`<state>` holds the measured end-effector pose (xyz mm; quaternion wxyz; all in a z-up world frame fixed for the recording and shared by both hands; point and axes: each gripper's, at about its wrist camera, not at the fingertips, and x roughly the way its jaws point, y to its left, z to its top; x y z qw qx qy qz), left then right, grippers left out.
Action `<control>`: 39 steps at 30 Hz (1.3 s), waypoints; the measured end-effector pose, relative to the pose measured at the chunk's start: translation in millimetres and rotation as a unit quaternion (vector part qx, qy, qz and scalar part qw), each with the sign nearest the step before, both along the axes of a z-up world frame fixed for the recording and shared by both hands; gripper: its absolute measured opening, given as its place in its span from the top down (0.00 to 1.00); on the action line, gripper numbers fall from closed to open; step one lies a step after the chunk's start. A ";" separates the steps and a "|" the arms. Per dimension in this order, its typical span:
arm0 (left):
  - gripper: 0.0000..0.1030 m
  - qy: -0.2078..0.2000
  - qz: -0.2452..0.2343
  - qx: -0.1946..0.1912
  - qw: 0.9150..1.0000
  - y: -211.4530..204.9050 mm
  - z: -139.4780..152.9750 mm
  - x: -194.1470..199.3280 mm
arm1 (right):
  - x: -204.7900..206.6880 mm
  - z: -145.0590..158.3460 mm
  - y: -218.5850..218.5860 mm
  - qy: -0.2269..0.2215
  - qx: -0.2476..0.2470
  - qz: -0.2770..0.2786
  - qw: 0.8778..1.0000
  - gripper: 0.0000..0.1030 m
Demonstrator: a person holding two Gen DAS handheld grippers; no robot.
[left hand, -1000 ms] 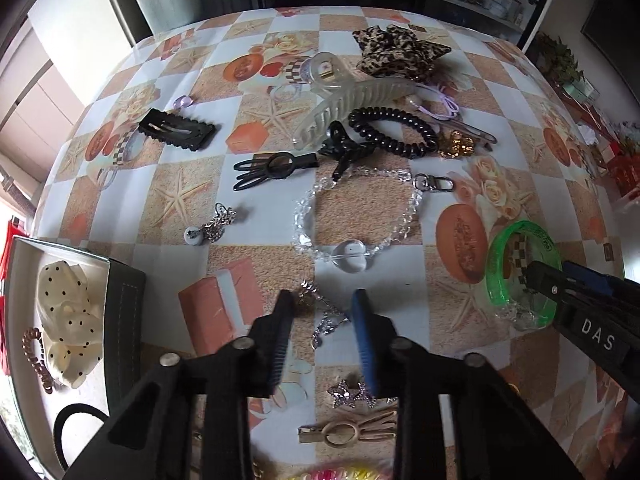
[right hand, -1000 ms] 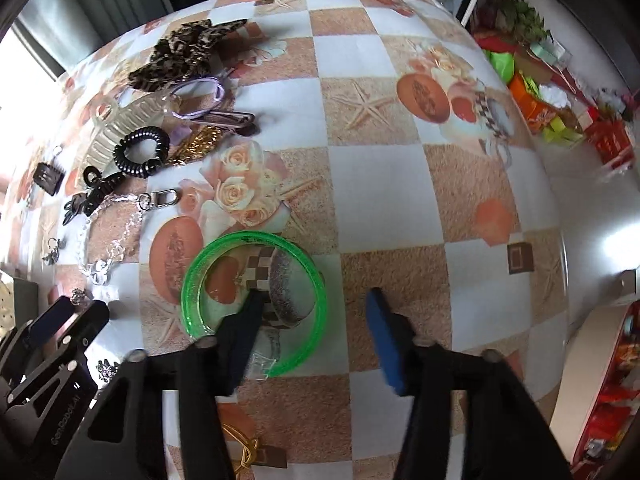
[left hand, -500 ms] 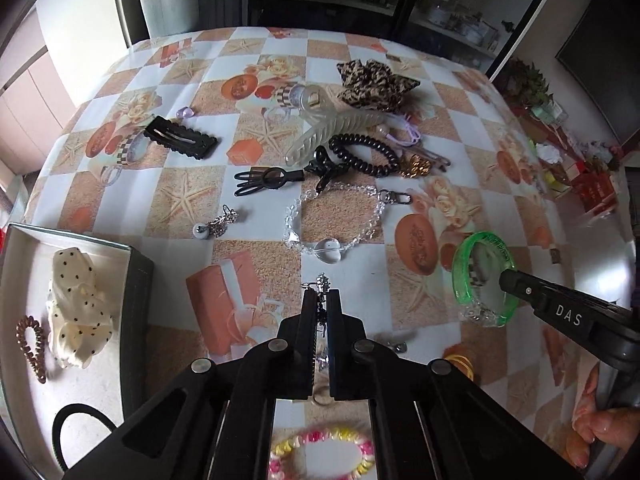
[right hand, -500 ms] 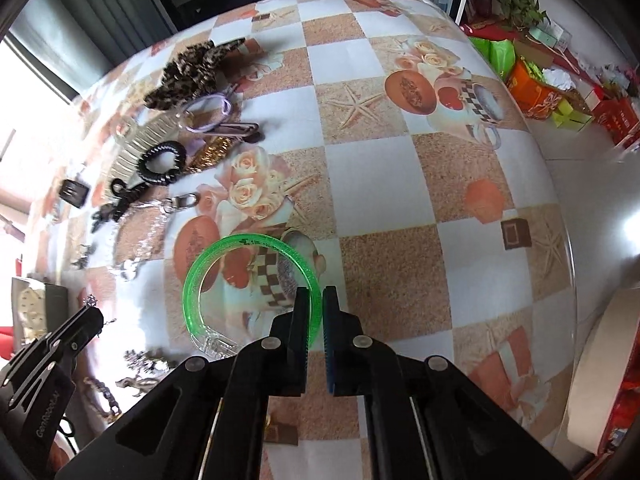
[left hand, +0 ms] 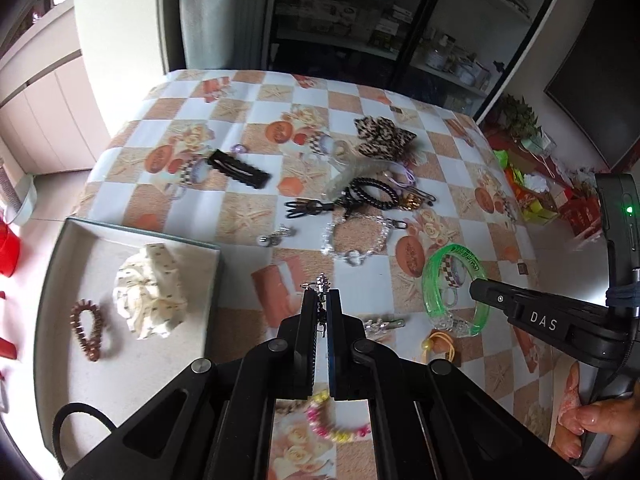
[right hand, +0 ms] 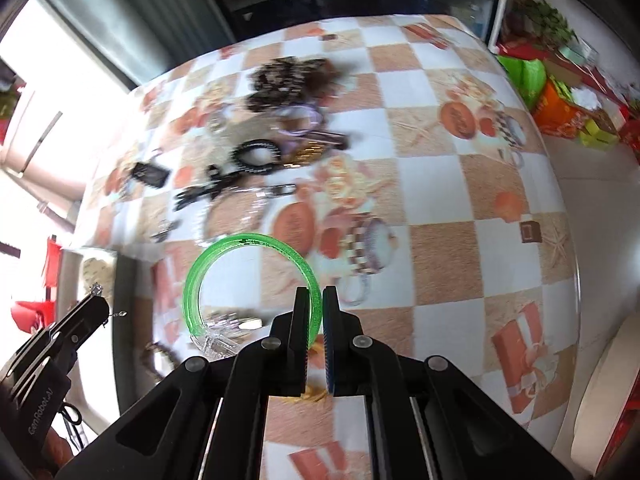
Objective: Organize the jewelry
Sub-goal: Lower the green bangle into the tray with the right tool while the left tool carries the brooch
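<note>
Jaws of the left gripper [left hand: 321, 293] are pinching a small silver charm [left hand: 321, 281], poking past their tips; the right gripper [right hand: 315, 295] is clamping the green bangle [right hand: 224, 256], both above the desk [left hand: 248, 208].

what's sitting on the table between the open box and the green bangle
In the left wrist view, between the box and the green bangle hangs the left gripper, shut on a small silver chain.

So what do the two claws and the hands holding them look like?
Both are matte black plastic with grey screw heads. The left claw has one blue-faced finger, as does the right claw. Its side reads "DAS"; the left's reads "GenRobot.AI". A green light glows on the right handle. No sleeves show.
</note>
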<state>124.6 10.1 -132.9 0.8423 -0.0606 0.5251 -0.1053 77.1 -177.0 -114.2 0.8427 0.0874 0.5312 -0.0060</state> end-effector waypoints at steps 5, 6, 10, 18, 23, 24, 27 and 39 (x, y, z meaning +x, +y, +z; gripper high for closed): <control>0.93 -0.005 0.038 0.001 0.999 44.2 10.3 -15.2 | -2.2 8.4 43.5 -0.001 0.001 0.044 0.999 0.94; 0.93 -0.006 0.046 0.002 0.999 52.5 10.8 -18.8 | -2.1 9.3 53.0 0.000 0.002 0.054 0.999 0.94; 0.93 -0.006 0.082 0.009 0.997 90.2 10.7 -34.5 | -1.1 11.7 96.7 0.004 0.001 0.100 0.995 0.94; 0.93 0.016 0.151 0.024 0.988 160.2 -9.7 -59.7 | -0.8 3.8 198.5 0.020 -0.005 0.202 0.979 0.94; 0.93 0.041 0.179 0.036 0.982 190.1 -36.1 -70.3 | -1.5 -15.9 250.8 0.045 -0.023 0.250 0.967 0.94; 0.93 0.048 0.183 0.036 0.981 194.4 -42.1 -72.2 | -1.2 -21.4 258.2 0.054 -0.025 0.257 0.965 0.94; 0.93 0.064 0.193 0.041 0.978 203.6 -58.8 -72.7 | 0.2 -42.5 277.4 0.087 -0.031 0.266 0.960 0.94; 0.93 0.097 0.203 0.068 0.972 216.2 -101.1 -52.7 | 26.8 -85.7 300.5 0.104 -0.097 0.245 0.959 0.94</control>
